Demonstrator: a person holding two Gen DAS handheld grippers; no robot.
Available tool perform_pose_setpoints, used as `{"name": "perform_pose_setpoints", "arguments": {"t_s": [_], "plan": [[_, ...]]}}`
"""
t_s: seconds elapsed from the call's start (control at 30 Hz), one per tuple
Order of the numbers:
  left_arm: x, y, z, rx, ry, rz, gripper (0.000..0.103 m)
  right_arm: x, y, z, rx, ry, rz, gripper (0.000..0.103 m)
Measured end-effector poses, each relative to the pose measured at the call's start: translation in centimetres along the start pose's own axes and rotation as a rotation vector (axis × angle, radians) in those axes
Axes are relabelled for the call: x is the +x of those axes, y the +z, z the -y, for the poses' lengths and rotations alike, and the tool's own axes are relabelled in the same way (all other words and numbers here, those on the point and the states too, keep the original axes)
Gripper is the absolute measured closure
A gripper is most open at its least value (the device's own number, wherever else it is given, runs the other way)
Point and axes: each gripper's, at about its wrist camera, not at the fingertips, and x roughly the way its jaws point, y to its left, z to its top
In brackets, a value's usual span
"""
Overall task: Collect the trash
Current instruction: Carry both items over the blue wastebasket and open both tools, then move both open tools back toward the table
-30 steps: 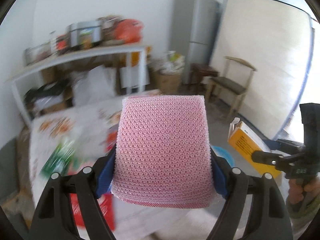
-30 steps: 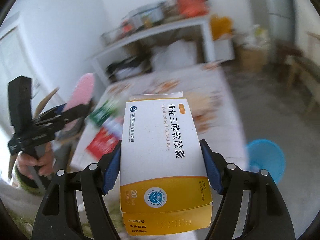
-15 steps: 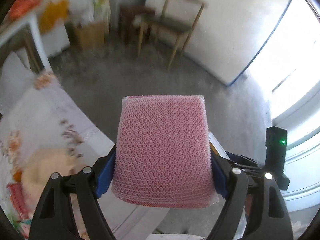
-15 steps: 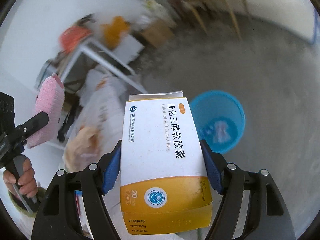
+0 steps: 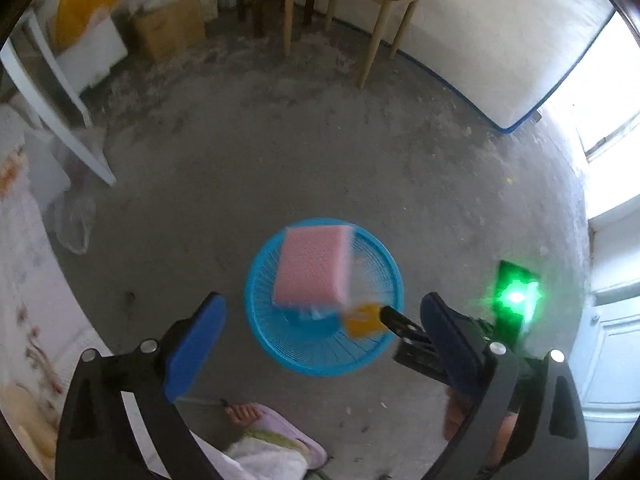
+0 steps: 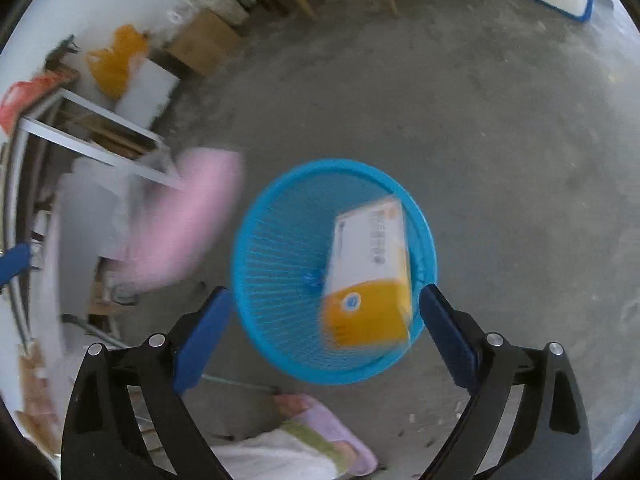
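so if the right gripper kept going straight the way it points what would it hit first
Most likely the yellow and white box, loose in front of its open jaws, which have just been opening, and then the blue basket behind it. Depth is hard to judge through the blur.

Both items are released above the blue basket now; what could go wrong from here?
1. The pink sponge looks left of the blue basket in the right wrist view, so it may miss.
2. The medicine box falls near the rim and might tip the basket.
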Motion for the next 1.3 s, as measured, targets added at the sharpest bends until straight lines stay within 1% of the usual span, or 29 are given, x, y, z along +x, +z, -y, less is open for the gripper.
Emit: {"name": "perform_pose_setpoints", "arguments": {"t_s": [0.07, 0.17, 0.23, 0.4, 0.5, 0.63, 0.8, 0.9, 0.93, 0.97, 1.0, 1.07, 1.17, 1.23, 1.3], "plan": [[-0.7, -0.3, -0.2, 0.0, -0.018, 0.017, 0.007, -0.3, -0.5, 0.6, 0.001, 0.01, 0.014, 0.013], [-2.0, -0.6, -0.3, 0.036, -0.02, 0.049, 0.007, -1.4, -1.2, 1.0, 0.002, 0.008, 0.038, 0.013], [-3.9, -1.0, 0.0, 0.065, -0.021, 0.092, 0.007, -2.6, -1.7, 1.4, 0.002, 0.013, 0.058, 0.013], [-7.9, -2.1, 0.2, 0.096, -0.018, 0.174, 0.007, -5.3, -2.5, 1.3, -0.02, 0.026, 0.117, 0.013], [-10.8, -3.7, 0.0, 0.104, -0.032, 0.215, 0.007, -7.3, -3.2, 0.2, -0.05, 0.038, 0.152, 0.013], [-14.4, -6.1, -0.8, 0.094, -0.055, 0.256, 0.007, -9.2, -4.4, -1.5, -0.094, 0.065, 0.173, 0.013], [-20.6, -11.4, -3.2, 0.055, -0.088, 0.348, 0.007, -12.4, -6.0, -4.6, -0.176, 0.114, 0.203, 0.013], [-24.2, -15.9, -5.6, 0.019, -0.068, 0.419, 0.007, -14.7, -7.3, -6.9, -0.243, 0.181, 0.215, 0.013], [-25.1, -17.0, -6.2, 0.009, -0.059, 0.435, 0.007, -15.3, -7.7, -7.5, -0.264, 0.197, 0.214, 0.013], [-26.5, -19.1, -7.4, -0.012, -0.047, 0.468, 0.007, -15.7, -7.8, -8.1, -0.279, 0.208, 0.211, 0.013], [-27.3, -20.4, -8.0, -0.025, -0.04, 0.489, 0.007, -16.1, -8.1, -8.9, -0.3, 0.224, 0.205, 0.013], [-29.1, -24.1, -10.2, -0.074, 0.001, 0.541, 0.007, -17.0, -9.0, -11.1, -0.364, 0.267, 0.189, 0.013], [-30.7, -28.3, -12.7, -0.146, 0.079, 0.59, 0.007, -17.7, -10.0, -13.8, -0.433, 0.321, 0.162, 0.013], [-31.3, -31.4, -14.5, -0.197, 0.129, 0.607, 0.007, -17.8, -10.8, -15.5, -0.476, 0.352, 0.146, 0.013], [-31.2, -34.2, -16.2, -0.26, 0.162, 0.607, 0.007, -18.2, -11.7, -17.6, -0.525, 0.381, 0.12, 0.013]]}}
